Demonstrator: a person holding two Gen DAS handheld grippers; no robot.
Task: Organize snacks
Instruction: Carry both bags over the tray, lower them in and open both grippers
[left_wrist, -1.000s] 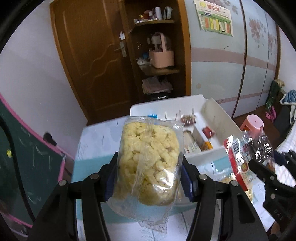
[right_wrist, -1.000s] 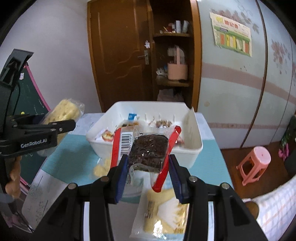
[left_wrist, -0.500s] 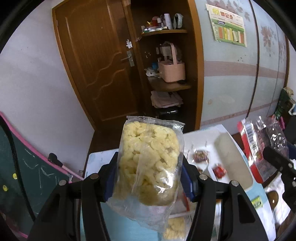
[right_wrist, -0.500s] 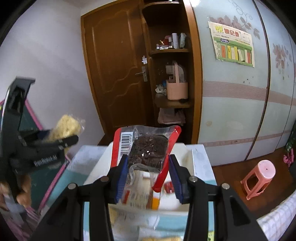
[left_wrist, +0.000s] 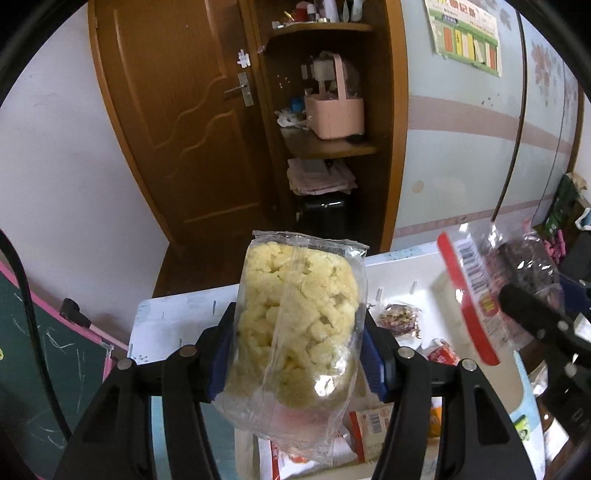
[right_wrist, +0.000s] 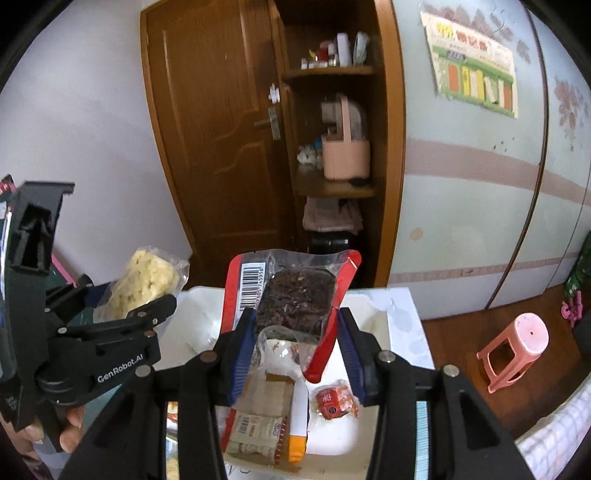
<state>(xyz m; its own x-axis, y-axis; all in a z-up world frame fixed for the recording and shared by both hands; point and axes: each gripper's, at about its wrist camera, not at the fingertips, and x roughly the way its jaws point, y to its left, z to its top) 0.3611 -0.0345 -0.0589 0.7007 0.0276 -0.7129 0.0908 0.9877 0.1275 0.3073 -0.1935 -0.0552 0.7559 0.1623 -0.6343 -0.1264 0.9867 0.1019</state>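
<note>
Left gripper: the left gripper clenches a clear packet of pale yellow puffed snack between its blue pads, holding it upright in the air.

Right gripper: the right gripper has a red-edged packet of dark snack between its pads; the jaws are easing apart at this moment, though the packet is not seen dropping.

What has changed: a second ago both packets hung short of the white bin, over the blue table cover. Now both sit above the bin's interior, the rim having slid under the fingers.

Where the packets are: in the right wrist view the yellow packet is at 9 o'clock of the dark one, well apart; in the left wrist view the dark packet is at 3 o'clock.

Bin contents: a small round red snack at 5 o'clock below the right gripper, a tan barcode packet at 6 o'clock, a brown nutty snack on the bin floor.

Meaning for the task: carrying looks finished; by my reading the drop into the bin comes next, right side first.

Risk: the tall yellow packet may tip onto snacks already laid flat.
</note>
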